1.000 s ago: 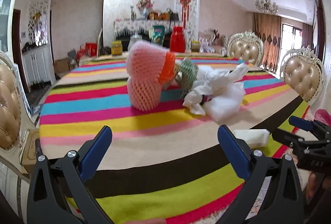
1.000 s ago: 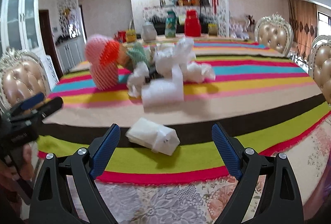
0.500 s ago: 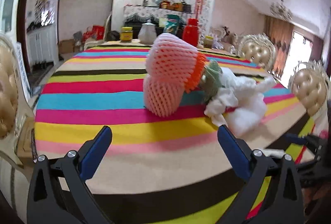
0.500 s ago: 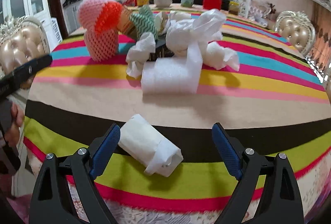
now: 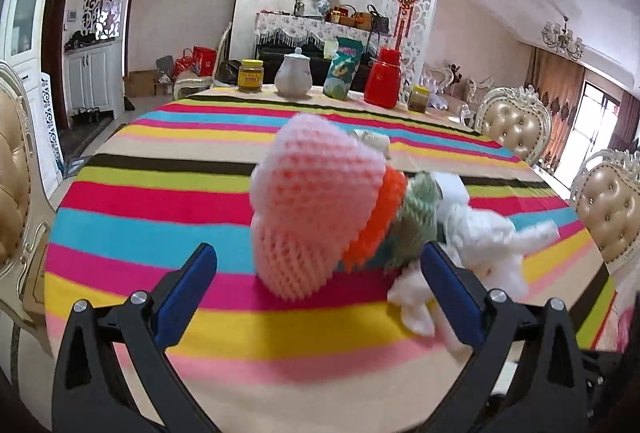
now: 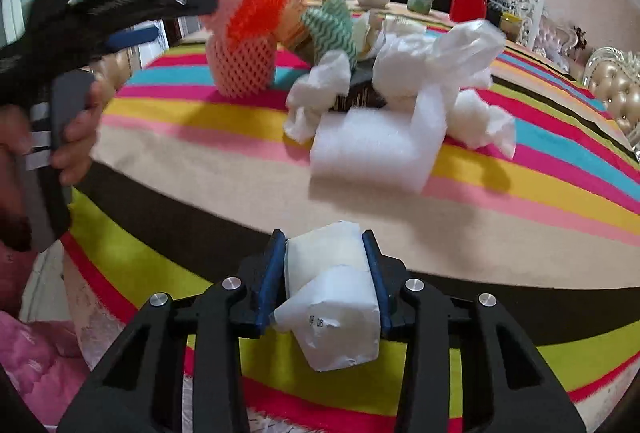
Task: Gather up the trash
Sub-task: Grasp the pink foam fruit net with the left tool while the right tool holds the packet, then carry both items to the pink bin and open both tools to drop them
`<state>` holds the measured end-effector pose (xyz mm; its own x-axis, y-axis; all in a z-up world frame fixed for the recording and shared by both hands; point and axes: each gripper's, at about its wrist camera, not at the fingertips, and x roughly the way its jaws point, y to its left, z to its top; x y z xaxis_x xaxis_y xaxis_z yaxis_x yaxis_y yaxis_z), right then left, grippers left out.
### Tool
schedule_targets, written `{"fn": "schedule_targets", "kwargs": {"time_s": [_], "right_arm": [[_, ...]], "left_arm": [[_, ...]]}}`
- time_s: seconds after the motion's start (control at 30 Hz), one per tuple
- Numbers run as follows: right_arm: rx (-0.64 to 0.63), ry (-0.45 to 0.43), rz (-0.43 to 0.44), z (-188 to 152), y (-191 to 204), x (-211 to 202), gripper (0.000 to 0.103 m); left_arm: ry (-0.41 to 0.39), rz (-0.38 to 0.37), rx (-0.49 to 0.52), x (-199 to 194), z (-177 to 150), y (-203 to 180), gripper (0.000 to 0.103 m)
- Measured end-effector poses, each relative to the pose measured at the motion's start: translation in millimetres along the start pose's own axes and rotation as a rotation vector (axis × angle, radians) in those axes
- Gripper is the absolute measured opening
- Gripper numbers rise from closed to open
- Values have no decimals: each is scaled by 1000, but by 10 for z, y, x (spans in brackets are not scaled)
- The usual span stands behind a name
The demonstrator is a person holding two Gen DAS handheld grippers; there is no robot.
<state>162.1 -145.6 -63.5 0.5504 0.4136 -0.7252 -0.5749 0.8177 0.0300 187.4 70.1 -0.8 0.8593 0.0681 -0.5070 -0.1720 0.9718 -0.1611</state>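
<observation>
A trash pile lies on the striped table. It holds a pink foam fruit net (image 5: 312, 209), an orange net (image 5: 374, 221), a green-white net (image 5: 416, 221) and crumpled white tissue (image 5: 484, 245). My left gripper (image 5: 318, 287) is open, with the pink net just ahead between its fingers. My right gripper (image 6: 324, 269) is shut on a white crushed carton (image 6: 332, 297) near the table's front edge. The right wrist view also shows the pink net (image 6: 240, 45), a white foam sheet (image 6: 372, 149), the tissue (image 6: 440, 61) and the left gripper (image 6: 140, 17) at upper left.
The striped tablecloth (image 5: 160, 201) covers a large table. At its far end stand a yellow jar (image 5: 251, 75), a white teapot (image 5: 294, 75), a green bag (image 5: 344, 69) and a red jug (image 5: 384, 77). Padded chairs (image 5: 516, 125) stand on the right and left.
My right gripper has closed on the white carton that lay between its open fingers. My left gripper has moved forward, close up to the pink net.
</observation>
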Motion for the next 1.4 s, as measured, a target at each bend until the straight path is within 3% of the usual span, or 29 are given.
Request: {"fn": "schedule_targets", "kwargs": {"time_s": [0.17,0.37,0.4,0.43,0.53,0.63,0.87,1.4], "right_arm": [[26,-48,-12,67,-105,-55,38],[60,-89,-26,148,-205,-106,38],[67,-99,-34,156,-220,-120,38],[75,-106,-39,163,-235,-130,38],[110,-122,-50,175,-313,-122,38],[155,-131,-50,151,-397,-125,38],[212,-188,-74,135,-508,-222,38],[331,-262,-168,-135,-924,-543,38]], "left_arm": [[-6,9,-64,205,208,75,98],[-21,58,-74,460,396,87,98],[-15,53,-70,491,401,91,89],[-11,41,-61,509,394,85,68],[-22,12,-20,470,330,55,45],[-58,-23,12,347,263,12,38],[-105,-117,63,19,133,-141,36],[-28,-335,262,-193,-359,-1009,37]]}}
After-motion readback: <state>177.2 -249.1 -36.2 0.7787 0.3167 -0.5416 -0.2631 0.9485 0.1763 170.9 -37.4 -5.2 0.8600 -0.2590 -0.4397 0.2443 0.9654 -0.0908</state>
